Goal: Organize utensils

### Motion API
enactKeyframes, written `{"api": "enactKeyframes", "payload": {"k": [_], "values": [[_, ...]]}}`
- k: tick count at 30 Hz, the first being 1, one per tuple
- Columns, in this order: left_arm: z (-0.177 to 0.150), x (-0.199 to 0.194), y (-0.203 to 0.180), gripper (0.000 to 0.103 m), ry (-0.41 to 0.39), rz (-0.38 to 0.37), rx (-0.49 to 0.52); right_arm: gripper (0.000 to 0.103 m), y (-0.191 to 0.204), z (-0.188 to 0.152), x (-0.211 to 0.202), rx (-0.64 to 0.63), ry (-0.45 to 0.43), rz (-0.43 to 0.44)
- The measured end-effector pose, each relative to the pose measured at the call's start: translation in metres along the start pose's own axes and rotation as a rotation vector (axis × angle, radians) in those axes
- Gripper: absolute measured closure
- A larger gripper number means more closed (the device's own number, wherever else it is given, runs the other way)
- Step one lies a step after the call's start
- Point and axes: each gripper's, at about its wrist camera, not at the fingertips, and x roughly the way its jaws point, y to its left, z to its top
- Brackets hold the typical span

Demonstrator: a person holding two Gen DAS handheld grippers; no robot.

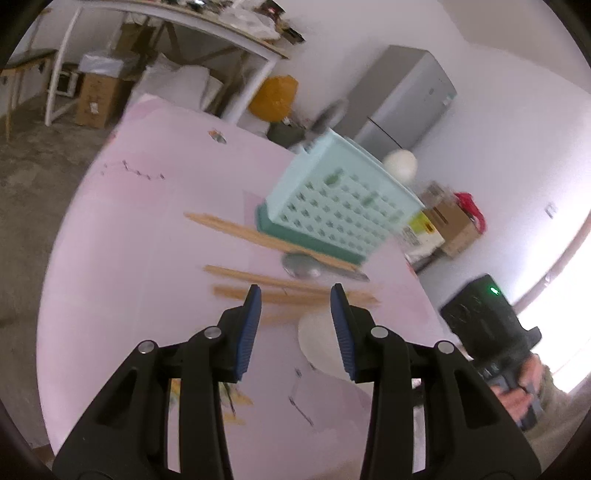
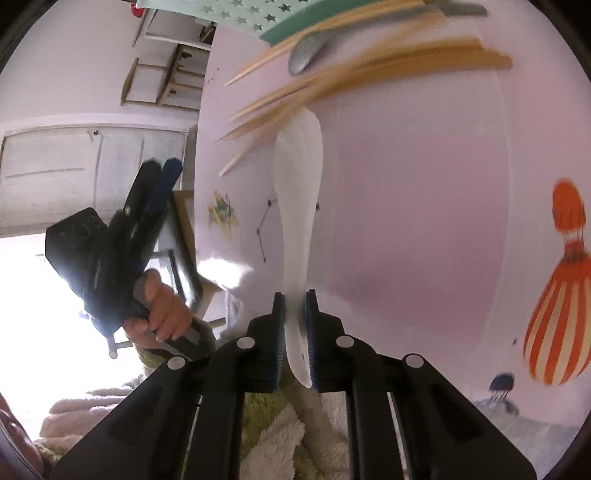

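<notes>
My right gripper (image 2: 295, 299) is shut on the handle of a white plastic spoon (image 2: 297, 173), whose bowl reaches toward several wooden chopsticks (image 2: 369, 70) on the pink table. A metal spoon (image 2: 306, 53) lies by the light-green perforated basket (image 2: 236, 14). In the left wrist view my left gripper (image 1: 295, 291) is open and empty above the table, with chopsticks (image 1: 288, 288), the white spoon's bowl (image 1: 317, 343) and the metal spoon (image 1: 301, 266) just ahead of it. The basket (image 1: 340, 206) stands beyond them. The left gripper also shows in the right wrist view (image 2: 159, 173).
The pink tablecloth (image 1: 147, 221) has printed drawings, among them an orange striped balloon (image 2: 554, 314). A grey fridge (image 1: 406, 96), cardboard boxes (image 1: 454, 225) and a white trestle table (image 1: 166, 22) stand behind. A fluffy towel (image 2: 280, 435) lies below the right gripper.
</notes>
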Motion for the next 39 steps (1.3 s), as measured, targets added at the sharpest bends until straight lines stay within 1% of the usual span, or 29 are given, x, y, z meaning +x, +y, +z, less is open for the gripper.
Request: {"api": "enactKeyframes", "payload": {"k": [2,5,8,9,11,14,18,21,24,26,27,28,30,31,32,33,34,35,38,39], "values": [[-0.007,-0.002,-0.003,0.066,0.041,-0.028,0.002,0.093,-0.002,-0.003,0.004,0.007,0.000,0.007],[-0.021,0.001,-0.005,0.064,0.123,-0.086,-0.033,0.094,-0.003,-0.009,0.010,0.008,0.004,0.030],[-0.033,0.010,-0.003,0.062,0.185,-0.147,-0.102,0.095,0.001,-0.015,0.009,-0.018,-0.006,0.051],[-0.036,0.014,-0.001,0.062,0.205,-0.182,-0.141,0.096,0.005,-0.016,0.008,-0.035,-0.011,0.061],[-0.039,0.020,0.003,0.061,0.226,-0.225,-0.204,0.096,0.011,-0.017,0.006,-0.053,-0.013,0.067],[-0.043,0.026,0.013,0.061,0.238,-0.272,-0.295,0.096,0.019,-0.022,0.005,-0.095,-0.012,0.069],[-0.048,0.029,0.024,0.061,0.244,-0.281,-0.377,0.096,0.027,-0.026,0.004,-0.124,-0.012,0.099],[-0.050,0.031,0.032,0.061,0.243,-0.307,-0.434,0.096,0.033,-0.028,0.003,-0.143,-0.020,0.138],[-0.051,0.032,0.040,0.062,0.240,-0.388,-0.515,0.096,0.036,-0.032,0.004,-0.158,-0.007,0.177],[-0.050,0.033,0.041,0.063,0.231,-0.421,-0.538,0.096,0.036,-0.033,0.009,-0.164,0.017,0.201],[-0.049,0.031,0.043,0.065,0.229,-0.432,-0.546,0.096,0.036,-0.034,0.011,-0.165,0.026,0.206],[-0.049,0.032,0.044,0.072,0.226,-0.442,-0.555,0.096,0.035,-0.034,0.013,-0.166,0.034,0.208],[-0.048,0.034,0.046,0.078,0.224,-0.444,-0.559,0.095,0.035,-0.033,0.015,-0.164,0.040,0.218],[-0.048,0.034,0.048,0.084,0.223,-0.446,-0.562,0.095,0.032,-0.030,0.013,-0.161,0.042,0.221],[-0.047,0.036,0.048,0.091,0.218,-0.443,-0.562,0.093,0.031,-0.029,0.012,-0.160,0.043,0.218],[-0.046,0.035,0.048,0.094,0.211,-0.436,-0.553,0.090,0.030,-0.027,0.010,-0.164,0.039,0.203],[-0.045,0.038,0.048,0.098,0.204,-0.429,-0.546,0.089,0.029,-0.027,0.008,-0.171,0.031,0.178],[-0.044,0.037,0.049,0.098,0.196,-0.420,-0.540,0.087,0.028,-0.026,0.003,-0.185,0.017,0.138],[-0.038,0.034,0.051,0.099,0.164,-0.388,-0.523,0.074,0.031,-0.021,-0.011,-0.243,-0.036,-0.021],[-0.036,0.033,0.052,0.100,0.157,-0.378,-0.520,0.073,0.034,-0.017,-0.019,-0.271,-0.078,-0.094]]}}
